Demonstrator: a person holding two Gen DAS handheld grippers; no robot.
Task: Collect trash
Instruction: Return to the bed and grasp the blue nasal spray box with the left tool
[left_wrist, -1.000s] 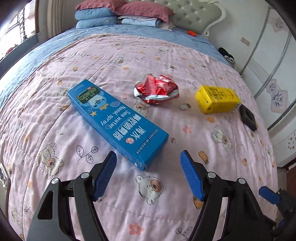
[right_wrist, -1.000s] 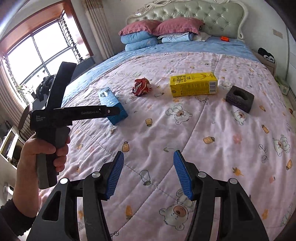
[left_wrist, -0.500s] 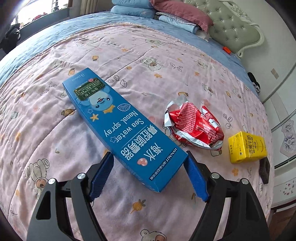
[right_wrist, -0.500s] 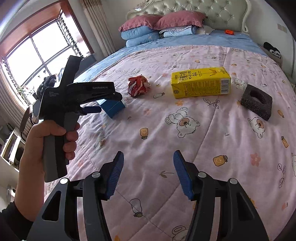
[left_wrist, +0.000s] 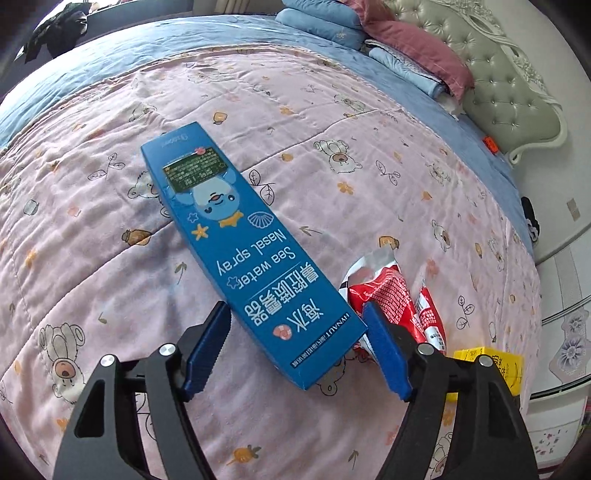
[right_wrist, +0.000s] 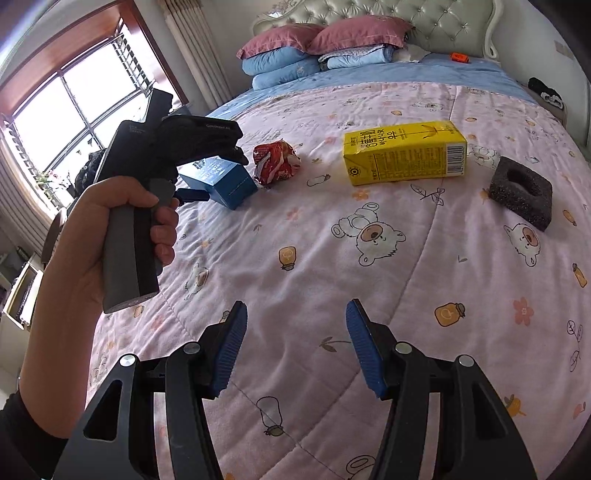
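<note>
**Left gripper closing on nasal spray box; right gripper idle**

Landmark: blue nasal spray box (left_wrist: 236, 243), lying flat on the pink quilt (left_wrist: 92, 280) of the bed.

Left gripper (left_wrist: 295, 347): fingers straddle the near end of the box and are closing. The right pad looks to meet the box's corner; the left pad (left_wrist: 207, 345) sits just beside the edge, contact not certain. Not yet a firm pinch, by the look of it.

Right gripper (right_wrist: 293, 347): fingers spread, nothing between them, over bare quilt, well apart from the box.

Other trash: crumpled red wrapper (left_wrist: 399, 306) just beside the box's near-right corner, partly behind the left gripper's right finger. Yellow carton (right_wrist: 404, 153) further beyond the wrapper. Dark foam block (right_wrist: 522, 192) beyond the carton, farthest from the box.

Risks (judgement):
- Grip is at the extreme end of a long box; on lifting it may pivot and slip out.
- Empty carton walls may buckle under squeeze.
- The right finger may snag the wrapper and drag it.
- Soft quilt gives way, so the pads may catch fabric.
</note>
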